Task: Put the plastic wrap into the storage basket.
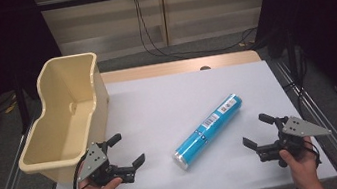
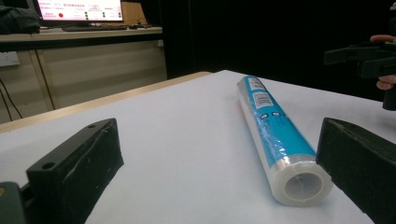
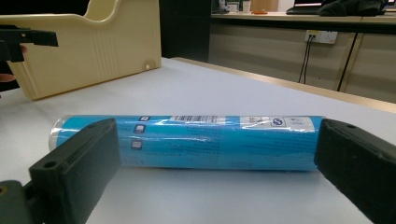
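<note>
The blue plastic-wrapped roll with a white label lies on its side on the white table top, a little toward 4 o'clock from the middle of the table in the high view. Its long axis runs from 7 o'clock up to 1 o'clock, and the open tube end points to 7 o'clock. The cream plastic tub stands at 9 o'clock from the roll, on the left edge of the table, well apart from it.

The left gripper rests near the table at 9 o'clock of the roll's near end, with the jaws wide apart and nothing between them. The right gripper is at 3 o'clock of the roll, also with the jaws spread and holding nothing. Both point inward, toward the roll.

I judge that the step in hand is the reach to take the roll. In the right gripper view the roll lies crosswise between the two jaws but farther off, so its length is too big for this opening. It is better to turn the wrist so that the jaws close across the round body, near the middle. In the left gripper view the tube end is just beside the right jaw, so this gripper should shift toward it first. The wrap looks smooth, so the roll may slide or roll away; close slowly and squarely.
</note>
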Demonstrator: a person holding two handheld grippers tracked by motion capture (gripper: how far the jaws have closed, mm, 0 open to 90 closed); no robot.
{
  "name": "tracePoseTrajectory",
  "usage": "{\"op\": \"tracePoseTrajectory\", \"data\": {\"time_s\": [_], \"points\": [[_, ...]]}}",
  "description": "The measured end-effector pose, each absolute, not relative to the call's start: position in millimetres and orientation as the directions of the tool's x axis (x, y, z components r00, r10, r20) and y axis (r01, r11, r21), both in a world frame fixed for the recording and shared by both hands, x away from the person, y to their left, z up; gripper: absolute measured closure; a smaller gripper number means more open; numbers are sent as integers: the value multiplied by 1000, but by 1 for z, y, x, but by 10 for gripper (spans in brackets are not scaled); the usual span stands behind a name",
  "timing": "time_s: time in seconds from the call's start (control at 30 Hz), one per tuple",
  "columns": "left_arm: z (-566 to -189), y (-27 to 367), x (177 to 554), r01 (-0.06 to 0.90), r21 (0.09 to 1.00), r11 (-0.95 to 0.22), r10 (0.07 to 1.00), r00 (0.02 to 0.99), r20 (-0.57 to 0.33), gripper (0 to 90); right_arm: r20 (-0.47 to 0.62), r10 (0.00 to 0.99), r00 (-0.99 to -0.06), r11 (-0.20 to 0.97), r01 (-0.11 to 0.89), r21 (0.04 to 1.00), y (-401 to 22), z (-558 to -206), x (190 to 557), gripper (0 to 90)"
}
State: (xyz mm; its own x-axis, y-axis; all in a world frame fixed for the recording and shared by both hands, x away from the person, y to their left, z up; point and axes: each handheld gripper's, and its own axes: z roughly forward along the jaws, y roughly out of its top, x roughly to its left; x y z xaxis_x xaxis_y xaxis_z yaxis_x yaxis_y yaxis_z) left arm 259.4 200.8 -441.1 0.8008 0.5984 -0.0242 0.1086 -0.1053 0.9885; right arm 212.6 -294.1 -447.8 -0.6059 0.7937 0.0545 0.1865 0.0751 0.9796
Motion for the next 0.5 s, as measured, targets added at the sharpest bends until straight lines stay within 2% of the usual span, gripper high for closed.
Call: {"op": "tracePoseTrajectory", "data": {"time_s": [0.5], "points": [[-440,191,266,114,986,-119,585,811,-23,0,61,796,-602,67,189,980,-296,-448,212,1]]}}
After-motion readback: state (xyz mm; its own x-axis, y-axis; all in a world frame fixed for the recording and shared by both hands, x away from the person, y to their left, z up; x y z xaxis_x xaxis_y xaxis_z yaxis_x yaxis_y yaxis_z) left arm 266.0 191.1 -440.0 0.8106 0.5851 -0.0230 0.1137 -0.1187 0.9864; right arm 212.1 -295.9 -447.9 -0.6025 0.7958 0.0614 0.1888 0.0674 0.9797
